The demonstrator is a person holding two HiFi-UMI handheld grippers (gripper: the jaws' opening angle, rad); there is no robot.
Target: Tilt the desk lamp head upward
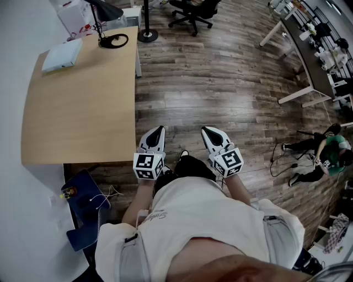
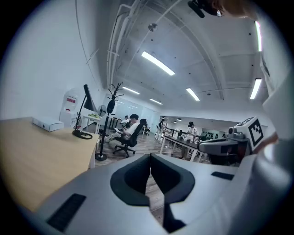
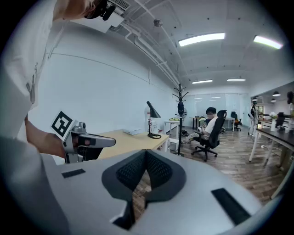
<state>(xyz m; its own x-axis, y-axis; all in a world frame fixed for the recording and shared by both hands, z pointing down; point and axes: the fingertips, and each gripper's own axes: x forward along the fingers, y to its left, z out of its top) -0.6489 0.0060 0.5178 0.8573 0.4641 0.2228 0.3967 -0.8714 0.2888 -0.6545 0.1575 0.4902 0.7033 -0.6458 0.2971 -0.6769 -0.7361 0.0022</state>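
Observation:
The black desk lamp (image 1: 105, 22) stands at the far end of the wooden desk (image 1: 83, 110), its round base (image 1: 113, 41) on the desktop and its cone head (image 1: 108, 10) pointing down. In the left gripper view the lamp (image 2: 85, 114) is small and far off, and in the right gripper view the lamp (image 3: 152, 119) is also distant. My left gripper (image 1: 158, 130) and right gripper (image 1: 208, 131) hang side by side over the floor by the desk's near corner, far from the lamp. Both are shut with nothing between them: left gripper (image 2: 149, 158), right gripper (image 3: 146, 153).
A white box (image 1: 62, 55) lies on the desk beside the lamp. A coat stand (image 1: 147, 33) and an office chair (image 1: 193, 14) stand beyond the desk. Long tables (image 1: 309, 55) run at the right, with a person (image 1: 331, 151) on the floor nearby. A blue bag (image 1: 85, 206) sits under the desk.

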